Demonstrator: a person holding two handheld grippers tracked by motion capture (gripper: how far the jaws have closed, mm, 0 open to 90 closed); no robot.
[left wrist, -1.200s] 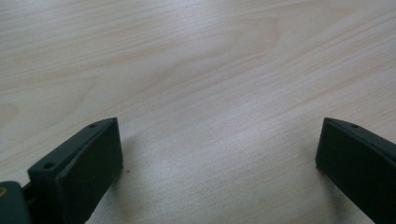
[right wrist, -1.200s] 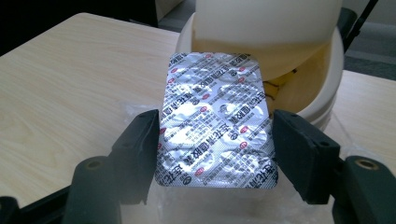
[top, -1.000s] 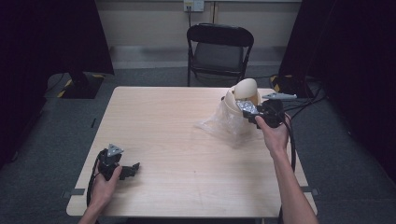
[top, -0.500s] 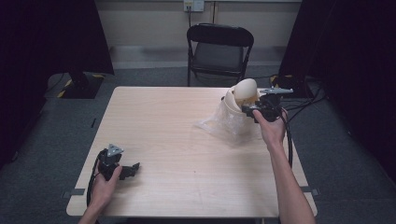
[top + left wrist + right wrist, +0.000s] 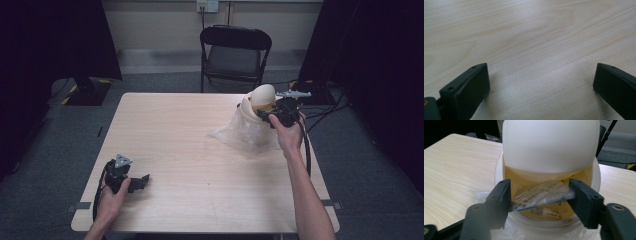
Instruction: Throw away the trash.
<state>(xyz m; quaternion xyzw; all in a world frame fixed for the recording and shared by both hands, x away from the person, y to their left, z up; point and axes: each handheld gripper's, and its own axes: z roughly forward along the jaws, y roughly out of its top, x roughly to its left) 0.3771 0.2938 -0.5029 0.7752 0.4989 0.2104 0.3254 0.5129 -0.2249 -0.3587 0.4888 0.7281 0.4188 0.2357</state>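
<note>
Far right of the pale wooden table: cream domed container with flip lid raised, atop clear plastic wrap. Directly ahead of right gripper, clamped across a flat crinkled packet lying crosswise at the opening. Left gripper spread wide, empty, near-left corner.

No print can be read anywhere. The clear packet at the white container carries small dark and red printing. It is too blurred to make out.
</note>
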